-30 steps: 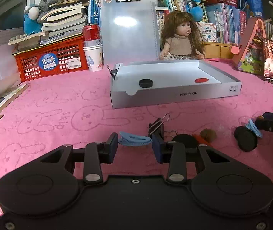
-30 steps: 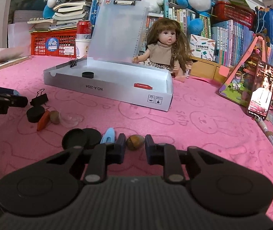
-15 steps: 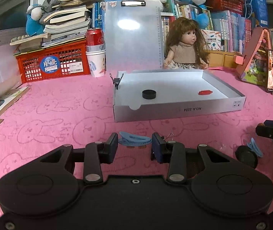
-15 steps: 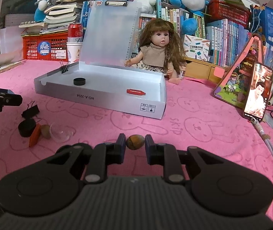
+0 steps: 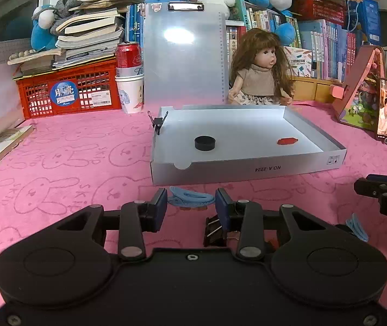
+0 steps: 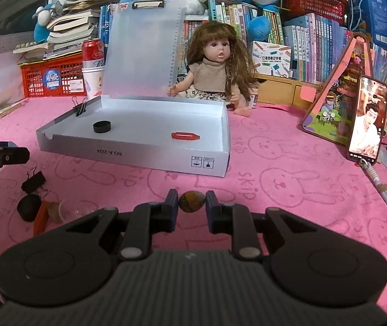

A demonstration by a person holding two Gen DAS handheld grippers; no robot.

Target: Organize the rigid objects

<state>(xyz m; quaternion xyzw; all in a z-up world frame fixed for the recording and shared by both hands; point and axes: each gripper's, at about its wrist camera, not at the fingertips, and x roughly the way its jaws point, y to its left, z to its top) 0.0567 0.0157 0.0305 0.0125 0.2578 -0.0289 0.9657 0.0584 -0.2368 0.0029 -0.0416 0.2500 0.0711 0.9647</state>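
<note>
**A:** Where is each piece sitting in your grippers?

**B:** Your left gripper is clamped on a blue clip, which spans crosswise from one pad to the other, held above the pink cloth just short of the white box. Your right gripper is pinched tight on a brown stone, an egg-shaped, mottled, smooth thing sitting squarely between the pads.

**A:** And what's in the box?

**B:** Two loose things on its flat floor: one black cap, a short round puck, and one red capsule, glossy and tapered at the ends. One black binder clip grips the box's left wall.

**A:** What's left on the cloth?

**B:** From your right camera: one black binder clip with wire handles, one black round cap, one orange stick, one brownish lump and one clear plastic dome, bunched together at the left. From your left camera, a second blue clip lies at the right. The cloth is towel-like, stamped with rabbit outlines.
</note>
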